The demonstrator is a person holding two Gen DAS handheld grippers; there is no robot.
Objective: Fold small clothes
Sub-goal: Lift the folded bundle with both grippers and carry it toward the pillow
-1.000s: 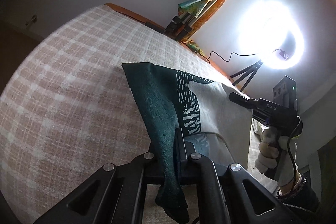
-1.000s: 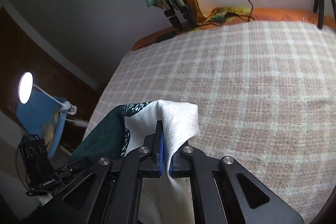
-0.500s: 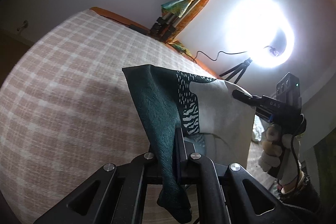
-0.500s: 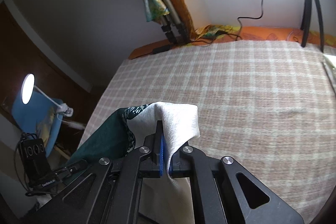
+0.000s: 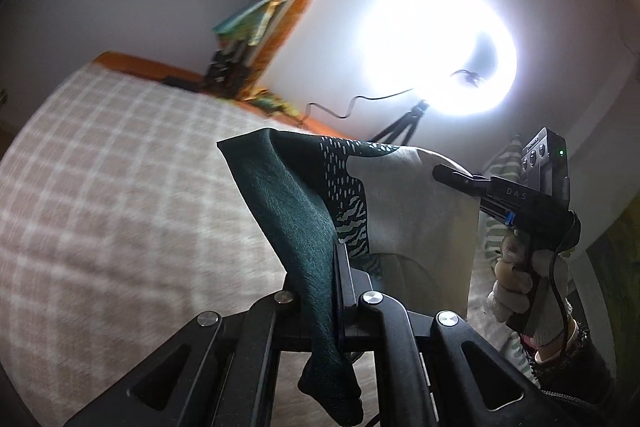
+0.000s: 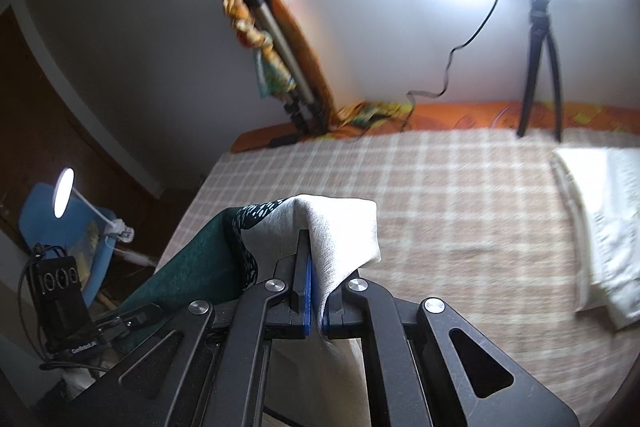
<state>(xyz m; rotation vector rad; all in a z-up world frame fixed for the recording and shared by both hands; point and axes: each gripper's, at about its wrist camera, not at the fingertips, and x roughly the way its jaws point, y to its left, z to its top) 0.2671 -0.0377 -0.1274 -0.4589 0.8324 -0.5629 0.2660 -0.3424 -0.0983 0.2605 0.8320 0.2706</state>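
Lettering "DAS" on right gripper [image 5: 452, 175], perhaps

From my end: garment [image 5: 292, 211] is soft matt cloth, dark green part w/ a fuzzy nap, pale part [image 6: 340, 227] a finer, smoother weave. Bed cover [image 5: 120, 187] looks coarse woven check fabric, matt. Left gripper [image 5: 338, 291] and right gripper [image 6: 316, 291] are matt black plastic w/ shiny metal screw heads (right one has glossy blue pads). Folded white towels [image 6: 600, 227] look nubby, textured. Glove on the hand [image 5: 524, 291]: knit fabric.
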